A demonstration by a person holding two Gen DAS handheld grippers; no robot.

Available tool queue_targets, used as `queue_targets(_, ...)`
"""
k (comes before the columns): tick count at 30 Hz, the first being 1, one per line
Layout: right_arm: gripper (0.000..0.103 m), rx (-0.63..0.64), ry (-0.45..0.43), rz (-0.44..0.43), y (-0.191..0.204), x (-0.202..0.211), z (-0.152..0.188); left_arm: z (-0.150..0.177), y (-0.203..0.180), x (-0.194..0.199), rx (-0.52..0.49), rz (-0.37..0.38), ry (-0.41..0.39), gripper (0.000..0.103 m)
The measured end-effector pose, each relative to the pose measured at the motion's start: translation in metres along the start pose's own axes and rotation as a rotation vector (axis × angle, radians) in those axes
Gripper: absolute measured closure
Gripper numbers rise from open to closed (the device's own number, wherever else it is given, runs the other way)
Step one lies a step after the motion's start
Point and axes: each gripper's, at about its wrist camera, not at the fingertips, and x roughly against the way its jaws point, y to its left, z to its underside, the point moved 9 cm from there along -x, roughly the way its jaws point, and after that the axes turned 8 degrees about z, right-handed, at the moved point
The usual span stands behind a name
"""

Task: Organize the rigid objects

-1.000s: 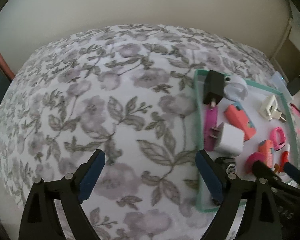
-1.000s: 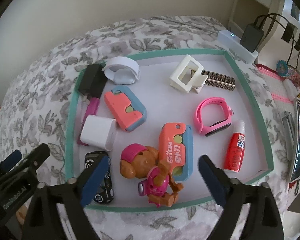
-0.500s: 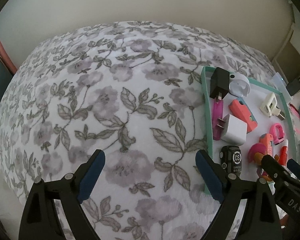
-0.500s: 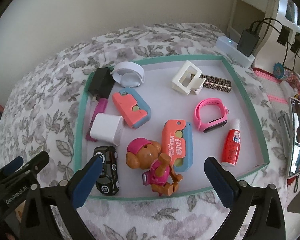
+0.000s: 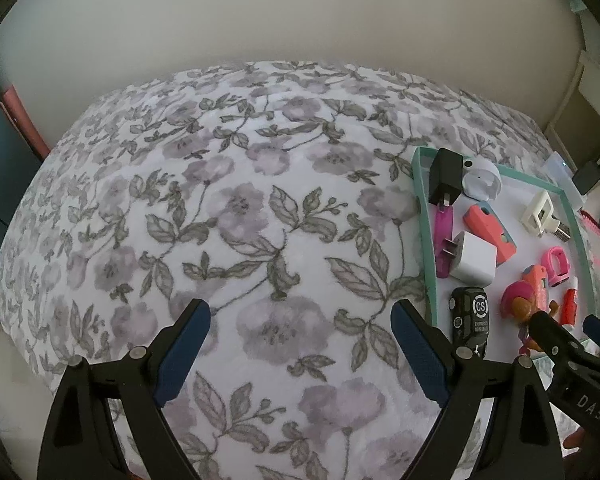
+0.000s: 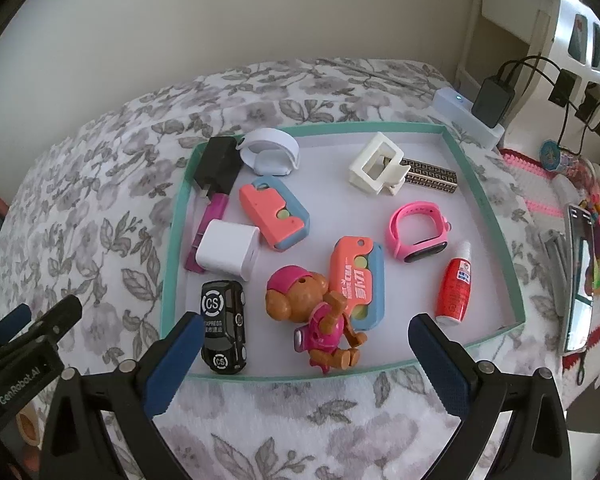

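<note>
Above the near edge of the tray (image 6: 380, 374), both the right claw (image 6: 300, 346) and left claw (image 5: 300, 340) are held released and empty, so the crowded toy dog (image 6: 316, 320) could be nudged against the toy car (image 6: 222, 326) when approached.

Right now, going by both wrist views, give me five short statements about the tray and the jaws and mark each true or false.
1. The black toy car lies inside the teal-rimmed tray. True.
2. The right gripper is closed on the bear figure. False: its jaws stand wide apart, holding nothing.
3. The white charger cube rests next to the magenta stick. True.
4. The pink watch band lies out on the floral cover. False: it is in the tray.
5. The left gripper holds the red bottle. False: its jaws are open over bare floral cover, and the bottle lies in the tray.
</note>
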Motion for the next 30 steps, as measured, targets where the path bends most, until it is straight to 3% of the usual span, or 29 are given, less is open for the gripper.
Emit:
queue_targets(9, 0.0, 0.021, -0.014, 0.011, 0.004, 0.008, 0.003, -0.001, 0.003, 0.011, -0.008, -0.019, -0.037, 0.011)
queue_targets(30, 0.0, 0.039, -0.03, 0.019, 0.007, 0.015, 0.007, 0.004, 0.012, 0.015, 0.015, -0.046, -0.035, 0.011)
